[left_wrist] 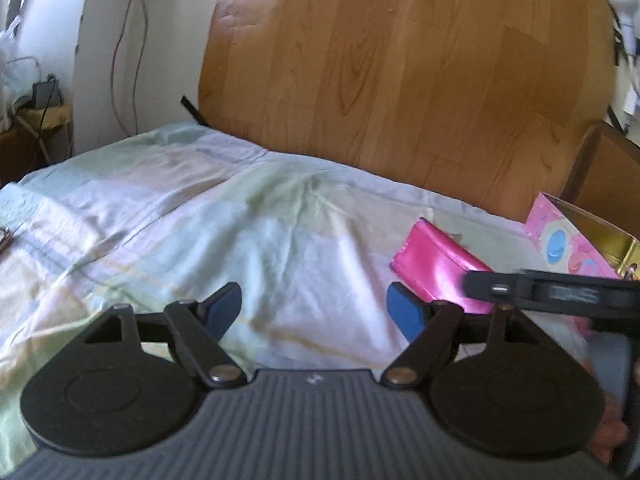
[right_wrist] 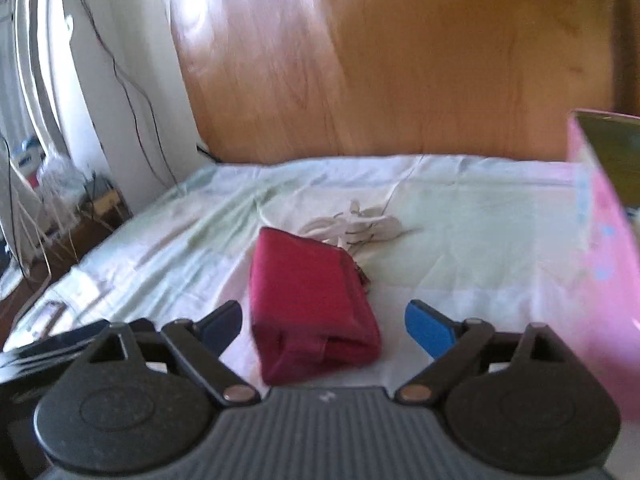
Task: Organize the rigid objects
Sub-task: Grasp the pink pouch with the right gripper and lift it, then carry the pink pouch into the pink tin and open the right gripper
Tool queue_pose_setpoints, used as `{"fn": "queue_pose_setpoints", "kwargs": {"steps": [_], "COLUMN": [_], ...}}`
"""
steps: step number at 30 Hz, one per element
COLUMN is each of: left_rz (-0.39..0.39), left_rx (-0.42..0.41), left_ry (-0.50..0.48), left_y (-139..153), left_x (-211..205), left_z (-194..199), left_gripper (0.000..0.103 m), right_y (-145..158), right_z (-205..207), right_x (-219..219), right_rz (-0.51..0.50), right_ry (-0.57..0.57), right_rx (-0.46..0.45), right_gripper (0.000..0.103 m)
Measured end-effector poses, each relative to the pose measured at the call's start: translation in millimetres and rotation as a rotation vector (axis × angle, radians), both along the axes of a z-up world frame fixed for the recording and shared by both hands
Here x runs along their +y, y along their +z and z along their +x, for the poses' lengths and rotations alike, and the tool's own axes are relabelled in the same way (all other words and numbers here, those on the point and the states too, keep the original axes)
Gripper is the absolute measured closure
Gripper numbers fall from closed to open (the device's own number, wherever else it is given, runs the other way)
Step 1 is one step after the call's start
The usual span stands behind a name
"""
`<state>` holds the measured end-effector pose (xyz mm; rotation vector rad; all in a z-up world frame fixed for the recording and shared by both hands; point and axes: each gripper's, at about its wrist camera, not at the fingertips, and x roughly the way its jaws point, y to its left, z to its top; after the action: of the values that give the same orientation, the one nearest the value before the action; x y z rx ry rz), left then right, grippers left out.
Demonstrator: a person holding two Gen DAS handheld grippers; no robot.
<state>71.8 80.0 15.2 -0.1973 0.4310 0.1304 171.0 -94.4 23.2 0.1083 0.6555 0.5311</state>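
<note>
Pink pouch lies on the pale bedsheet, directly ahead of the right gripper and centred in the gap between its blue pads. It looks like a small satin zip case – magenta, glossy in the left wrist view, darker in the blurred right one. Long axis runs roughly along the right gripper's pointing line, slightly skewed; the short width therefore faces the pads, which suits a pinch across it.

Right gripper: jaws spread wide, pads clear of the pouch on both sides, nothing held. The near end of the pouch sits about level with the fingertips, so the judgement is that a short advance forward and down would bring the pads alongside its flanks.

Left gripper: also spread wide and empty, pointed at bare sheet. From it the pouch lies off to the right, beyond its right pad and partly hidden by the right gripper's black body crossing the frame. The right hand is clearly the nearer one for this pick.

Outward from the pouch: a tangle of white cord lies just behind it, possibly touching its far end – cannot tell. A pink printed box, open with a gold lining, stands to the right, near the pouch; probably the destination. Wooden headboard behind.

Risk, as judged: soft sheet may let the pouch sink or slide under the pads.
</note>
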Motion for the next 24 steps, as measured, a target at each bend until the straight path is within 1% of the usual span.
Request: {"fn": "queue_pose_setpoints", "kwargs": {"steps": [2, 3, 4, 6, 9, 12, 14, 16, 17, 18, 19, 20, 21, 22, 23, 24], "left_rz": [-0.003, -0.012, -0.020, -0.038, -0.050, -0.047, -0.052, -0.073, -0.085, -0.109, -0.142, -0.187, -0.232, -0.252, -0.252, -0.236], "left_rx": [-0.005, -0.007, -0.007, -0.003, -0.001, -0.003, 0.006, 0.036, 0.046, 0.051, 0.050, 0.048, 0.047, 0.042, 0.038, 0.031], "left_ry": [-0.005, -0.006, -0.007, -0.007, -0.009, -0.025, -0.067, -0.154, -0.187, -0.226, -0.263, -0.309, -0.367, -0.417, -0.462, -0.506], "left_y": [1.1, 1.4, 0.6, -0.9, -1.1, -1.4, -1.6, -1.7, -1.1, 0.2, 1.2, 1.9, 3.2, 4.8, 7.6, 10.6], "left_x": [2.8, 3.9, 5.7, 9.7, 11.5, 10.5, 10.0, 8.7, 6.8, 4.3, 1.4, -3.2, -10.8, -18.9, -29.5, -42.1], "left_z": [-1.8, -2.2, -2.6, 0.9, 3.6, 3.2, 4.7, 8.1, 8.8, 7.7, 6.2, 4.7, 3.3, 1.6, -0.3, -3.6], "left_gripper": [0.021, 0.021, 0.021, 0.021, 0.021, 0.021, 0.021, 0.021, 0.021, 0.021, 0.021, 0.021, 0.021, 0.021, 0.021, 0.021], "right_y": [-5.7, -5.5, -4.6, -2.4, 1.1, 4.3, 6.6, 9.3, 11.1, 12.7, 14.6, 17.2, 19.3, 22.1, 24.4, 26.4], "right_z": [6.2, 3.4, 1.4, -6.2, -31.7, -64.7, -89.3, -113.0, -123.9, -133.4, -143.3, -152.1, -159.9, -167.1, -173.2, -181.9], "right_x": [7.8, 9.4, 11.3, 11.2, 0.8, -24.9, -50.8, -80.1, -95.4, -109.6, -123.7, -136.5, -148.3, -159.4, -168.5, -175.9], "right_rz": [-0.032, -0.038, -0.047, -0.063, -0.092, -0.105, -0.114, -0.147, -0.169, -0.198, -0.233, -0.256, -0.262, -0.245, -0.215, -0.178], "right_ry": [0.033, 0.025, 0.025, 0.031, 0.074, 0.189, 0.252, 0.274, 0.266, 0.243, 0.193, 0.134, 0.081, 0.041, 0.009, -0.023], "right_rx": [0.027, 0.014, 0.011, 0.007, -0.009, -0.010, -0.013, -0.021, -0.029, -0.040, -0.063, -0.088, -0.106, -0.113, -0.116, -0.123], "right_gripper": [0.030, 0.034, 0.036, 0.037, 0.037, 0.036, 0.035, 0.033, 0.031, 0.027, 0.022, 0.012, 0.012, 0.012, 0.012, 0.015]}}
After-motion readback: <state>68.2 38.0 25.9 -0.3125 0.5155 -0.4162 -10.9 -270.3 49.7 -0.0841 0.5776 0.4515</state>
